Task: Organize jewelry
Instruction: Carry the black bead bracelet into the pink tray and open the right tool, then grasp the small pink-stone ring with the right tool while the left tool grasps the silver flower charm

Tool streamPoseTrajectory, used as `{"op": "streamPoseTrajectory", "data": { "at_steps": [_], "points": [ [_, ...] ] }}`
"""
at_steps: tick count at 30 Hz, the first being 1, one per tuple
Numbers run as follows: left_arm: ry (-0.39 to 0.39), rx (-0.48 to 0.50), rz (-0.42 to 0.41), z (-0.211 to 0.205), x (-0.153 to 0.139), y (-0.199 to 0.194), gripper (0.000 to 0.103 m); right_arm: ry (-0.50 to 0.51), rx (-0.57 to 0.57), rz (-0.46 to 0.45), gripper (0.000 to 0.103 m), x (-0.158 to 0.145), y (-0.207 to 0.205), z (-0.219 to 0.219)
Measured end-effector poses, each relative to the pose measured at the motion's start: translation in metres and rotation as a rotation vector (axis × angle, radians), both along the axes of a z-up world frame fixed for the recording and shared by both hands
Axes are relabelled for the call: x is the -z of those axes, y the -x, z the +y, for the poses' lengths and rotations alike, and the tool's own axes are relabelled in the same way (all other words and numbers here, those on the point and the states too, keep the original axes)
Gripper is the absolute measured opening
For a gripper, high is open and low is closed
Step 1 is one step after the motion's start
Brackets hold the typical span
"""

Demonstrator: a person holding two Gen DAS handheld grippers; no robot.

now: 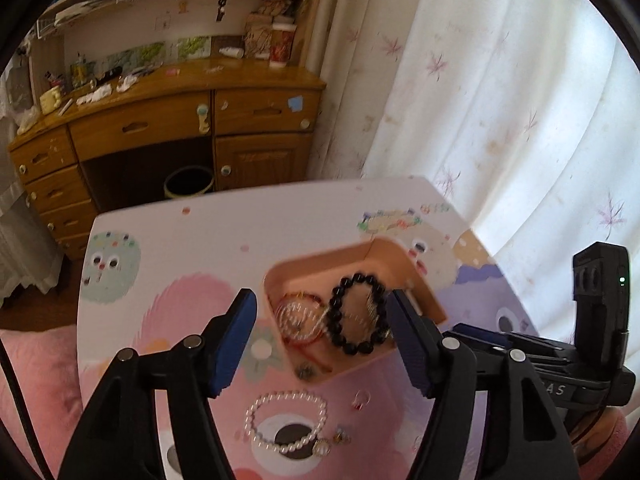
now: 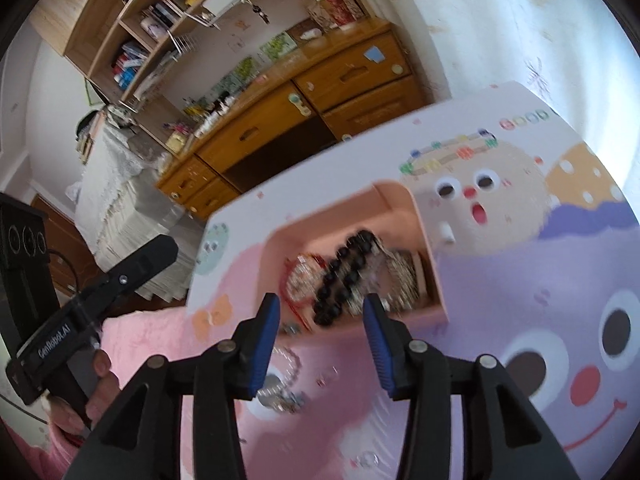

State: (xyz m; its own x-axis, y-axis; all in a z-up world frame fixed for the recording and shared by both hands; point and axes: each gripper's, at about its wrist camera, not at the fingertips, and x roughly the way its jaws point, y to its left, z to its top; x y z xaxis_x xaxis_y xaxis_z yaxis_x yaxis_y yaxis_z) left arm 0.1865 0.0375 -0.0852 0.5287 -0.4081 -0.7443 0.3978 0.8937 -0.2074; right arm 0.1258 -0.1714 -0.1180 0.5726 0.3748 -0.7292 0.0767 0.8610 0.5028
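Both hand-held grippers, left [image 1: 320,312] and right [image 2: 320,316], gape empty above the box [image 1: 320,268]; the beads [image 2: 340,276] there are blurred.

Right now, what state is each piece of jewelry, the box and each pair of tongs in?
Pink box: open, holding jewelry.
Black bead bracelet: inside the box, leaning on its wall.
Red cord bracelet: lying in the box.
Pearl bracelet: flat on the table, outside the box.
Left tongs: open, empty.
Right tongs: open, empty.
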Motion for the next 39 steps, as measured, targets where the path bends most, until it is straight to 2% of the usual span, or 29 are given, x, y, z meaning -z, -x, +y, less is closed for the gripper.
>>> {"op": "streamPoseTrajectory", "data": {
  "at_steps": [3, 4, 5, 13, 17, 20, 23, 30, 35, 39],
  "points": [
    [-0.061, 0.000, 0.044, 0.004, 0.017, 0.012, 0.070, 0.030, 0.015, 0.045, 0.044, 0.013, 0.018, 0.003],
    [-0.075, 0.004, 0.064, 0.005, 0.023, 0.017, 0.077, 0.043, 0.020, 0.058, 0.044, 0.017, 0.024, 0.004],
    [-0.081, 0.007, 0.076, 0.007, 0.027, 0.020, 0.080, 0.053, 0.024, 0.066, 0.044, 0.019, 0.027, 0.005],
    [-0.086, 0.030, 0.186, 0.013, 0.056, 0.059, 0.080, 0.149, -0.013, 0.136, 0.044, 0.041, 0.072, 0.021],
    [-0.083, 0.039, 0.240, 0.011, 0.070, 0.075, 0.080, 0.179, -0.027, 0.135, 0.044, 0.045, 0.092, 0.029],
    [-0.080, 0.062, 0.222, 0.007, 0.075, 0.085, 0.080, 0.233, -0.043, 0.127, 0.044, 0.048, 0.102, 0.036],
    [-0.093, 0.093, 0.169, 0.000, 0.078, 0.094, 0.080, 0.303, -0.070, 0.113, 0.044, 0.051, 0.109, 0.044],
    [-0.114, 0.148, 0.107, -0.014, 0.085, 0.093, 0.061, 0.446, -0.154, 0.047, 0.044, 0.056, 0.113, 0.062],
    [-0.154, 0.170, 0.106, -0.023, 0.097, 0.089, 0.040, 0.518, -0.220, 0.023, 0.044, 0.061, 0.111, 0.076],
    [-0.189, 0.190, 0.090, -0.030, 0.104, 0.087, 0.038, 0.539, -0.250, 0.014, 0.044, 0.065, 0.107, 0.082]
  ]
}}
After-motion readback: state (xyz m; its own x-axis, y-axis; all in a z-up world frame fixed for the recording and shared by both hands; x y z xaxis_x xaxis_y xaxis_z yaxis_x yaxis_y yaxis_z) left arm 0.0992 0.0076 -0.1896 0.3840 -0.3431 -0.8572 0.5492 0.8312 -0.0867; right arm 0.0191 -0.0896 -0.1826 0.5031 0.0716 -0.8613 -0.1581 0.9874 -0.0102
